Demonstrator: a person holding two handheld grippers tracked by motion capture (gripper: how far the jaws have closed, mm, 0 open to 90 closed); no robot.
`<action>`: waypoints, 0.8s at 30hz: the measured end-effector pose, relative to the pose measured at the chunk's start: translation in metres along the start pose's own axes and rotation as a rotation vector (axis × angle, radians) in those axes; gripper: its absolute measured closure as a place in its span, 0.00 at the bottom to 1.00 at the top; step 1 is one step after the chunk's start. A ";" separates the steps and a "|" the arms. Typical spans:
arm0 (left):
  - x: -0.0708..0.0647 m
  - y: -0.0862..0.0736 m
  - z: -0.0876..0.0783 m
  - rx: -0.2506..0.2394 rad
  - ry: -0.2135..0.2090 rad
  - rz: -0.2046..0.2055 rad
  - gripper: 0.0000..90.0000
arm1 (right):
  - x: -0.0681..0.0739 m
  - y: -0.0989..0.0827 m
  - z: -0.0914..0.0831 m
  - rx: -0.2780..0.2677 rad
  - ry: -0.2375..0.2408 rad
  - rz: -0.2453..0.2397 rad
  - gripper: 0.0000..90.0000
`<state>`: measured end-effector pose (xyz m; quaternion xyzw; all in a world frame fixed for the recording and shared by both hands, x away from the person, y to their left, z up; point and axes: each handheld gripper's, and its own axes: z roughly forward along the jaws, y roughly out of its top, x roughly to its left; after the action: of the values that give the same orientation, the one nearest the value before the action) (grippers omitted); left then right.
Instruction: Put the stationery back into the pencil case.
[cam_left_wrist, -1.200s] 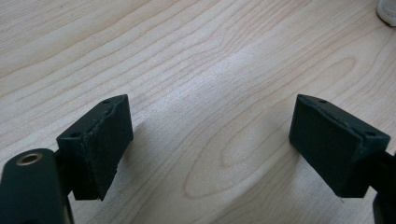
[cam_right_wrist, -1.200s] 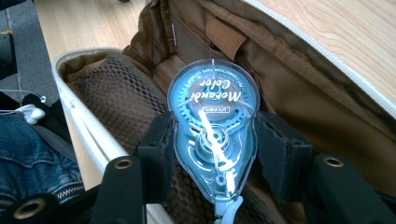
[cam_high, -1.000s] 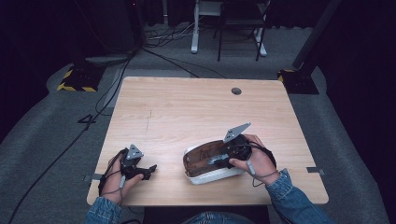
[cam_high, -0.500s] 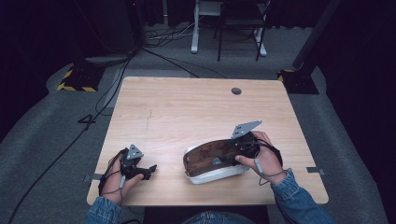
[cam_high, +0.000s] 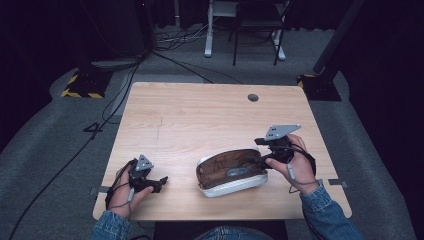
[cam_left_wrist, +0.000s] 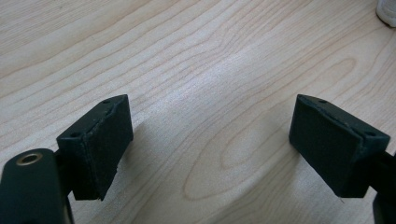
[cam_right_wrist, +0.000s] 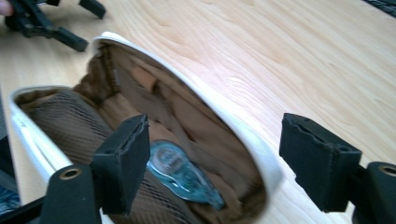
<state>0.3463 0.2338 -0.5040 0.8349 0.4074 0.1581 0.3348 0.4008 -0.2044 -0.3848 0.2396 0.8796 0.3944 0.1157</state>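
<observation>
A: What lies on the tabletop (cam_high: 200, 120)?

B: A white pouch (cam_high: 231, 171) with a brown lining, lying open near the front edge, right of the middle. In the right gripper view its mouth gapes toward the camera, the pouch (cam_right_wrist: 140, 130) showing ribbed brown mesh on one side and smooth tan fabric on the other.

A: Anything inside it?

B: A small blue-green item (cam_right_wrist: 182, 175), clear plastic by the look of it, resting low in the lining. The high view shows it as a pale blue patch (cam_high: 239, 172) inside the opening. I cannot tell what it is.

A: And the right gripper?

B: The right gripper (cam_high: 260, 161) sits at the pouch's right end, held in the right hand (cam_high: 298, 165). Its jaws are spread wide: one hangs over the pouch's interior, the other outside the white rim, above bare wood. They grip nothing.

A: The left one?

B: The left gripper (cam_high: 159, 182) rests well apart from the pouch, near the front left corner, in the left hand (cam_high: 125, 192). Its own view shows both jaws wide apart over plain wood grain, with nothing between them. A sliver of white (cam_left_wrist: 386, 10) sits at the top right corner of that view.

A: Beyond the table?

B: Grey carpet (cam_high: 45, 150), cables (cam_high: 175, 45) and chair legs (cam_high: 257, 35) in the dark.
</observation>
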 end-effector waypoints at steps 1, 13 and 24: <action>0.000 0.000 0.000 0.000 0.000 0.000 0.15 | -0.002 -0.001 -0.002 0.000 -0.008 0.006 0.27; 0.001 0.001 0.001 0.000 0.001 -0.015 0.14 | -0.038 -0.026 -0.019 -0.015 -0.107 0.095 0.24; 0.001 0.004 0.004 0.007 0.009 -0.026 0.10 | -0.061 -0.055 -0.026 -0.007 -0.162 0.170 0.22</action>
<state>0.3517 0.2314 -0.5047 0.8300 0.4203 0.1560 0.3319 0.4250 -0.2836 -0.4079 0.3438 0.8426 0.3851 0.1533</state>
